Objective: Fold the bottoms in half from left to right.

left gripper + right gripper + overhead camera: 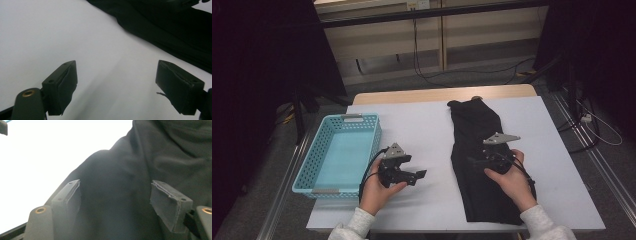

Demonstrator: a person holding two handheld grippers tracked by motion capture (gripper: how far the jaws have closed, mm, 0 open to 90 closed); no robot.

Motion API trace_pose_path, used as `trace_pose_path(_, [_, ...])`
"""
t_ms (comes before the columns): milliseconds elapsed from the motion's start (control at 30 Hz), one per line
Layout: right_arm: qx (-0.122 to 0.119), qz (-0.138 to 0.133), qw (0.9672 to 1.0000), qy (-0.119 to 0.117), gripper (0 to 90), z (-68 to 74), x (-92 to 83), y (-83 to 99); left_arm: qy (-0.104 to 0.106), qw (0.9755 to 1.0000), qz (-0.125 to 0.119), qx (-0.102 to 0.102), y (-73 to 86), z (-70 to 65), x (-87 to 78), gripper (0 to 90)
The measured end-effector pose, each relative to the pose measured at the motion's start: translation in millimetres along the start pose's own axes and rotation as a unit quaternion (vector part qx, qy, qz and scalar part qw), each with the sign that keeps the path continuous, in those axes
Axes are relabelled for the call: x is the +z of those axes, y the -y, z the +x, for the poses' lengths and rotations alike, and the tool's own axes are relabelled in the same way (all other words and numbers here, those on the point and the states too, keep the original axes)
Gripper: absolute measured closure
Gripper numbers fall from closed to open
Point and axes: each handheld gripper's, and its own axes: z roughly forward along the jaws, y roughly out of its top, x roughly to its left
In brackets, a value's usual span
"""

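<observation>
A long black garment (479,165) lies lengthwise on the right half of the white table (422,125). My right gripper (474,161) hovers over the garment's middle, near its left edge. In the right gripper view this gripper (116,202) is open, with the dark cloth (140,157) spread beneath it and nothing pinched. My left gripper (419,175) is held over bare table between the basket and the garment, pointing toward the garment. In the left gripper view that gripper (116,85) stands open and empty above the white top (62,30), the garment's edge (175,27) lying beyond.
A light blue perforated basket (361,118) sits empty at the table's left edge. The table's far wooden edge (442,94) lies beyond the garment. Cables run over the floor (472,75) behind the table, and dark curtains hang on both sides.
</observation>
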Motion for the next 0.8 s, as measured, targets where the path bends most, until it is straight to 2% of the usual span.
trace_pose_path(167, [0.006,-0.003,0.9999,-0.012,24.6,9.4,17.1,-7.9,0.000,1.0000,0.003,0.003,-0.4,-1.1,0.6,17.5])
trace_pose_path(333, [0.000,0.011,0.9996,-0.026,25.5,13.2,31.7,-10.3,0.003,1.0000,0.005,0.001,0.1,-2.2,1.9,17.4])
trace_pose_path(533, [0.008,-0.001,0.9996,-0.026,23.4,12.4,39.8,-14.7,-0.001,1.0000,0.007,0.000,0.7,-1.9,0.2,17.3])
trace_pose_path(600, [0.000,-0.002,0.9997,-0.026,26.4,12.8,43.0,-16.6,-0.002,1.0000,0.004,-0.002,1.4,-1.7,-0.3,17.4])
trace_pose_path(800, [-0.004,-0.003,1.0000,-0.008,21.0,15.0,55.4,-21.3,-0.003,1.0000,0.007,-0.003,3.0,-1.7,-1.2,17.3])
